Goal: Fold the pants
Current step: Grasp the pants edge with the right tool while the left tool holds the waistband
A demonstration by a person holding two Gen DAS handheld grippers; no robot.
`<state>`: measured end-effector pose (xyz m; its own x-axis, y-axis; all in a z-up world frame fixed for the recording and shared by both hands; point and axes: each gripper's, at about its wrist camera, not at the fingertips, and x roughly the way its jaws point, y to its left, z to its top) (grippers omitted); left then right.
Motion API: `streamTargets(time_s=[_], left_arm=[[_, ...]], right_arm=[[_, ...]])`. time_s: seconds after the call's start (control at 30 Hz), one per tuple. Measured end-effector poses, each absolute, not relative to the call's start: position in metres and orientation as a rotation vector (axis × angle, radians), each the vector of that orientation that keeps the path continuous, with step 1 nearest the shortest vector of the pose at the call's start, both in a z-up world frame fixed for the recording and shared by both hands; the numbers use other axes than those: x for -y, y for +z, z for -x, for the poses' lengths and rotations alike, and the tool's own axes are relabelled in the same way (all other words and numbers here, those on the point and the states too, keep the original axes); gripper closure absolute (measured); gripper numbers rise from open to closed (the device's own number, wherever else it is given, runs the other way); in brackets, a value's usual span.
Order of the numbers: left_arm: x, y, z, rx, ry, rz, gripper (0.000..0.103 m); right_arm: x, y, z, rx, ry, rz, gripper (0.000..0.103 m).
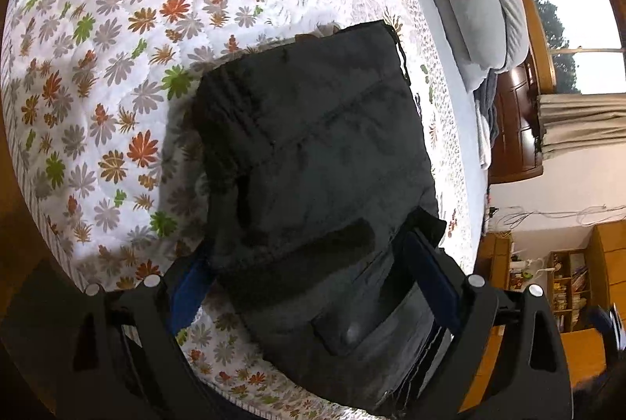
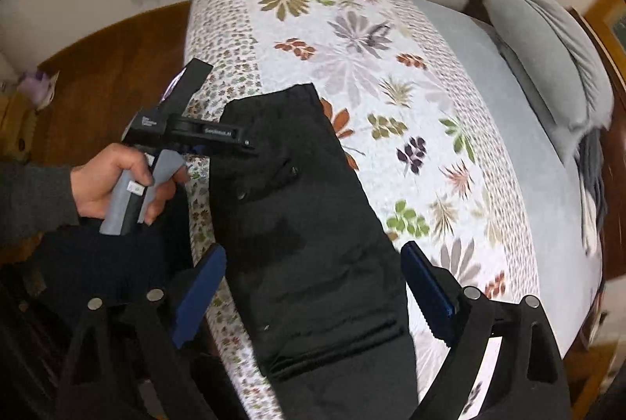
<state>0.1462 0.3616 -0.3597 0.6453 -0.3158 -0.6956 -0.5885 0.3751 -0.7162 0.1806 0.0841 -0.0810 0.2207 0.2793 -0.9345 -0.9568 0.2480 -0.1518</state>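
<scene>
Since pants [image 2: 313, 224] lie folded thick, soft, floppy at centre on bed [image 2: 391, 40], grip near-edge layers together; left claw [image 1: 313, 283] open astride them, right claw [image 2: 313, 283] open, empty above.

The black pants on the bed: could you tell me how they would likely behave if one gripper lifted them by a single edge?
The black pants look like soft, thick fabric lying in folded layers, so they would probably droop and unfold instead of staying flat. Their bulk suggests moderate weight for clothing. On the quilted floral bedspread they would likely drag and bunch, not slide cleanly.
</scene>
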Motion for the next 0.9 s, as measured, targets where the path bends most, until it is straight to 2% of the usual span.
streamTargets(time_s=[0.5,0.57,0.67,0.9], left_arm=[[-0.374,-0.375,-0.115,-0.802,0.178,1.374,0.01],[-0.375,-0.376,-0.109,-0.791,0.177,1.388,0.01],[-0.376,-0.382,-0.089,-0.767,0.19,1.438,0.01],[-0.375,-0.381,-0.095,-0.775,0.212,1.449,0.008]], right_arm=[[-0.188,-0.149,-0.214,-0.955,1.234,1.07,0.012],[-0.199,-0.162,-0.226,-1.027,1.28,1.048,0.012],[-0.22,-0.191,-0.265,-1.232,1.359,0.942,0.012],[-0.27,-0.262,-0.336,-1.572,1.493,0.752,0.012]])
